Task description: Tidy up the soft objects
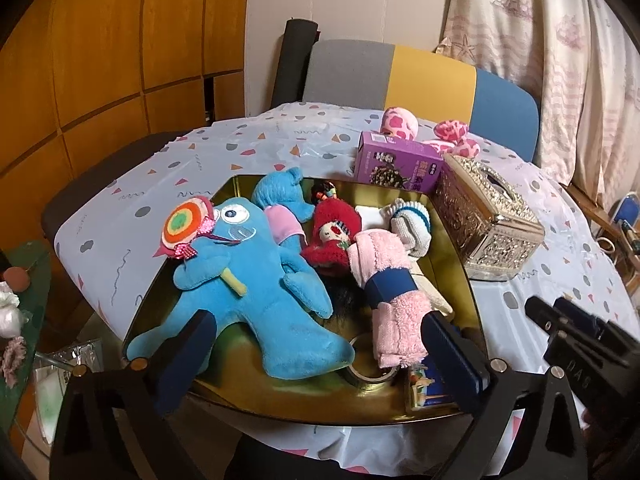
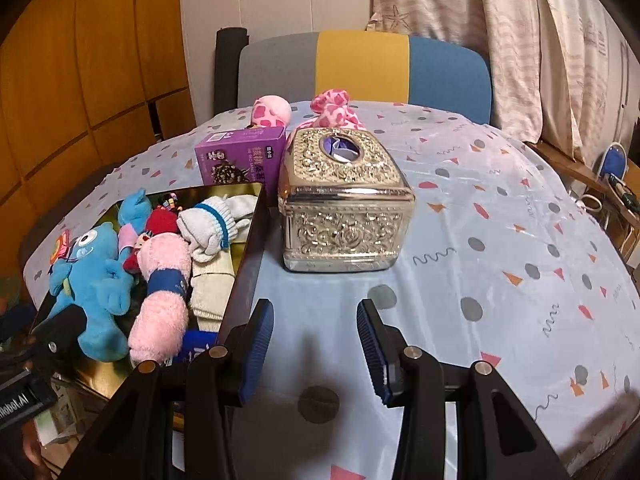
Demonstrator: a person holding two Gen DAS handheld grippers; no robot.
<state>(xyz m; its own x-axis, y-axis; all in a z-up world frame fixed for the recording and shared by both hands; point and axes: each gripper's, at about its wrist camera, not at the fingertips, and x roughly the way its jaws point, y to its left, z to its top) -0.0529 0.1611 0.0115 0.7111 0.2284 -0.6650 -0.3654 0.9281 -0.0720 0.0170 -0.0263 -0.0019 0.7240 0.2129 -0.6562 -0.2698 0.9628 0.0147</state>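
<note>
Inside, the gold tray (image 1: 240, 184) holds two blue plush toys (image 1: 256, 280); one red doll (image 1: 334, 236).

My left gripper (image 1: 316, 354): black frame, triangular cut-outs, brass-coloured round screw heads at the finger bases, dark blue pads. My right gripper (image 2: 316, 354): same black frame and brass screws, blue ribbed pads. White lettering on the left body, partly cut off.

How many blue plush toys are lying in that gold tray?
2. The big blue plush with the lollipop lies at the tray's left side; a smaller blue plush lies behind it, toward the far edge. Others may be buried underneath.
</note>
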